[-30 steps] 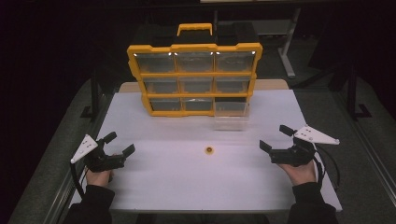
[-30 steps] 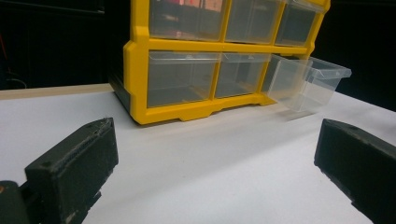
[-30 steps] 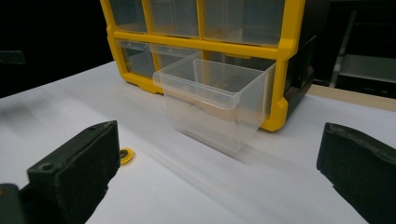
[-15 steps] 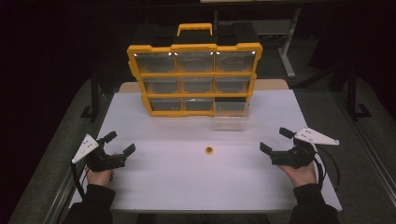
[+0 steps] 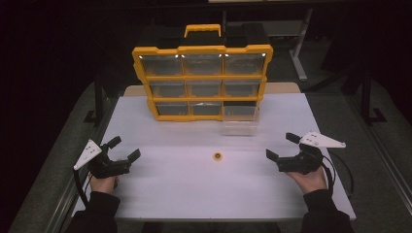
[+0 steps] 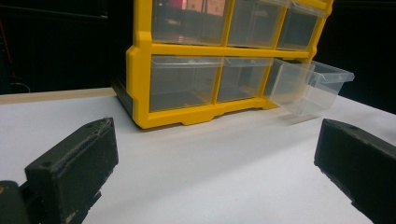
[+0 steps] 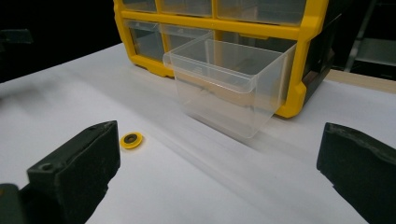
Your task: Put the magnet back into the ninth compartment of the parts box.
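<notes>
A: Yellow ring [image 5: 218,156], small and flat with a dark hole at its middle, is lying on the white table [image 5: 194,194] between the two grippers, nearer the right one, touching nothing.

B: How is it going to handle?

A: I'm judging it light and stiff, probably hard plastic, and lying so flat that it is likely to skate on the smooth sheet. I'd be pinching it across its outer edge, jaws low to the table, one on each side.

B: What are the tongs doing?

A: The left gripper [image 5: 123,149] is resting at the near left with its jaws standing wide apart and gripping nothing. The right gripper [image 5: 281,146] is sitting at the near right, jaws likewise spread wide and empty, pointing toward the ring. In the right gripper view the ring [image 7: 131,139] is showing just beyond the left-hand jaw.

B: And farther off?

A: Beyond the ring, a clear drawer [image 5: 239,121] is standing pulled out of the bottom right slot, its front resting on the table and looking empty. Behind it the yellow organizer [image 5: 202,80] is standing upright with its other clear drawers shut and a handle on top.
</notes>
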### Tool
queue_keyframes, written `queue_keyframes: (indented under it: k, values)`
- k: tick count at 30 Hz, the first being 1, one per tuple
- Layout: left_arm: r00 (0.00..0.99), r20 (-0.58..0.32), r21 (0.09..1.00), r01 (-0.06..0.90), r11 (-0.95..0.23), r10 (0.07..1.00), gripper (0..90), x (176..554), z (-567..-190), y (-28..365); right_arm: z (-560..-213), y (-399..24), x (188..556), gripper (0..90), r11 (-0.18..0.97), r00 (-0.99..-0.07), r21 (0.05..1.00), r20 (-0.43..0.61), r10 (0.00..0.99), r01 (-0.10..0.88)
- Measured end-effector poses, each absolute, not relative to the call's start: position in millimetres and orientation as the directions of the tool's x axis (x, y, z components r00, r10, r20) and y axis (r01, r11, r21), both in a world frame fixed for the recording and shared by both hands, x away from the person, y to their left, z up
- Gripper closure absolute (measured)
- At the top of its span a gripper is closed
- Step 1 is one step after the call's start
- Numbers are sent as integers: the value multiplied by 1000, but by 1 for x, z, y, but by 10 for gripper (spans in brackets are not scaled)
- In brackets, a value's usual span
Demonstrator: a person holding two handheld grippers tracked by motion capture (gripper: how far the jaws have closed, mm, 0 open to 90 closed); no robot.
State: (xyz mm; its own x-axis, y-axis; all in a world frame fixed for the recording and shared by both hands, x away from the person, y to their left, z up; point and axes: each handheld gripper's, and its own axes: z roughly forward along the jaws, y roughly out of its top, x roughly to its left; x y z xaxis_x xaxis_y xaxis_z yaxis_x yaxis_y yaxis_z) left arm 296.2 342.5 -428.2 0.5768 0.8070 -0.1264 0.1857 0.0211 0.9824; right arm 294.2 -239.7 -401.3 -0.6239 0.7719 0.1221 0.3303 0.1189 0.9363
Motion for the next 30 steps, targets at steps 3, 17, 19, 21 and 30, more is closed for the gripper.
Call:
queue_keyframes:
  k: [3,17,19,21,30]
  values:
    - [573,-126,982,185,22,809,0,296,-428,343,-400,-239,295,0,122,-626,936,121,770,331]
    - [566,-126,983,179,27,815,0,296,-428,344,-391,-224,300,0,184,-662,926,86,744,328]
    - [566,-126,984,178,28,815,0,296,-428,344,-390,-223,301,0,190,-668,925,85,739,328]
    - [566,-126,984,178,28,814,0,296,-428,344,-389,-221,302,0,196,-672,924,84,736,329]
    - [564,-125,984,176,29,816,0,296,-428,344,-387,-213,306,0,219,-693,917,80,717,333]
